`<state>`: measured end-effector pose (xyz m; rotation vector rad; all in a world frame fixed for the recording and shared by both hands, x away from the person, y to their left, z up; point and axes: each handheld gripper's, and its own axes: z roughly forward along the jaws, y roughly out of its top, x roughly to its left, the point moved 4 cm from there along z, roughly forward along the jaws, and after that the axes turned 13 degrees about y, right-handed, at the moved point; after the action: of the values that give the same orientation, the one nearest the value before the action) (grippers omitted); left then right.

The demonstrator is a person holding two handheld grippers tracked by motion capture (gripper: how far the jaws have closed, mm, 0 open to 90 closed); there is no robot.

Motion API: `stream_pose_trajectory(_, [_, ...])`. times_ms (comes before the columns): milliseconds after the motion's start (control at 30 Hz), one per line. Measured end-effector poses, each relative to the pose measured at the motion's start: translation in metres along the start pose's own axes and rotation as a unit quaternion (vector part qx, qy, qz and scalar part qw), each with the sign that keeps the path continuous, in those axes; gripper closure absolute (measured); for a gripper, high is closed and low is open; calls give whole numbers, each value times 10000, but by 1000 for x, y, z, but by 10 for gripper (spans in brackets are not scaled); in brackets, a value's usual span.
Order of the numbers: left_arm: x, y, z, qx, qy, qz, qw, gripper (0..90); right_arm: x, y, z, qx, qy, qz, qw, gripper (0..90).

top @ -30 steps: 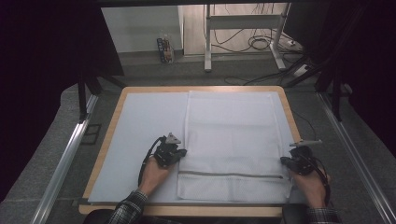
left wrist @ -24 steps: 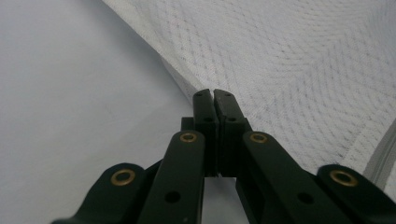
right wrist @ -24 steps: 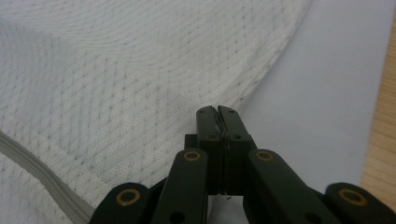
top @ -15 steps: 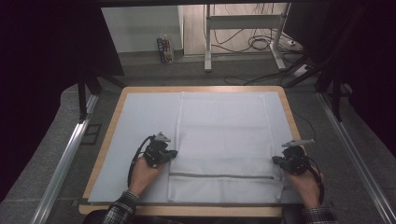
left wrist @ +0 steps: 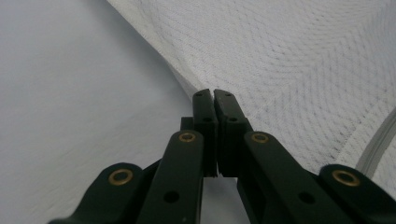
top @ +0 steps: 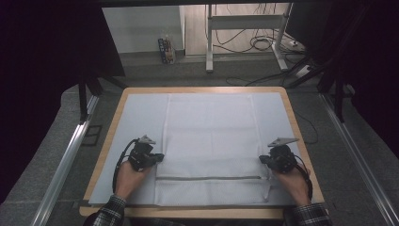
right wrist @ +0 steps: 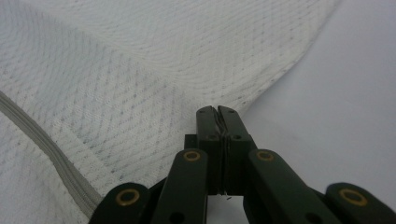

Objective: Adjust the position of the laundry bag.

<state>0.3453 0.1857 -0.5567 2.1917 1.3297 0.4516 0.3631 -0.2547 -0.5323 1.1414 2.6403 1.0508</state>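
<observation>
On the worktop, which is covered by a pale grey sheet inside a wooden rim, a white mesh bag lies flat and spread out at the middle. Its long axis runs from the near edge to the far edge, square to the worktop's sides. A grey zipper crosses it from left to right close to the near end, so the zipped end points toward the person. The left claw sits at the bag's left edge, just on the far side of the zipper line, held in the person's left hand. In the left gripper view its jaws stand closed together, with the tips at the hem where the mesh meets the grey sheet; whether cloth is pinched between them cannot be told. The right claw sits at the bag's right edge at about the same depth, held in the right hand. In the right gripper view its jaws are likewise pressed together at the hem, with the zipper running off to the left.
</observation>
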Motion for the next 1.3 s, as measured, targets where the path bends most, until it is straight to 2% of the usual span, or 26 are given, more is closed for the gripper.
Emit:
stream_pose_trajectory(133, [9,-6,-6,-5,183,-102,9998,885,9,7,11,113,64,-161,9998,878])
stream_pose_trajectory(233, [12,-7,-6,-9,176,-179,9997,884,13,9,15,159,105,-254,9995,875])
stream_pose_trajectory(367, [8,-7,-4,51,365,20,9993,863,13,8,15,158,113,-266,9995,867])
stream_pose_trajectory(433, [7,-7,-6,-30,389,13,9992,793,13,8,15,145,98,-315,9993,848])
stream_pose_trajectory(567, [3,-5,-9,-194,434,55,9989,609,14,7,12,88,27,-455,9989,744])
stream_pose_trajectory(667, [-3,-5,-11,-331,400,108,9986,485,14,8,8,-62,18,-502,9987,640])
stream_pose_trajectory(767, [-7,-6,-13,-491,428,228,9976,387,14,7,7,-98,13,-521,9986,544])
stream_pose_trajectory(900, [-14,-9,-18,-685,313,292,9967,273,16,6,5,-139,55,-519,9985,426])
stream_pose_trajectory(967, [-18,-11,-20,-811,174,406,9957,220,17,5,4,-161,79,-547,9983,365])
stream_pose_trajectory(1000, [-20,-12,-22,-876,87,398,9953,185,18,5,5,-187,91,-563,9982,330])
stream_pose_trajectory(1067, [-24,-13,-26,-976,82,480,9940,123,18,3,4,-179,131,-584,9980,282])
stream_pose_trajectory(1200, [-28,-19,-29,-904,259,624,9936,63,19,0,4,-163,221,-590,9979,199])
stream_pose_trajectory(1300, [-29,-23,-29,-842,273,657,9939,44,21,-2,1,-222,268,-624,9974,156])
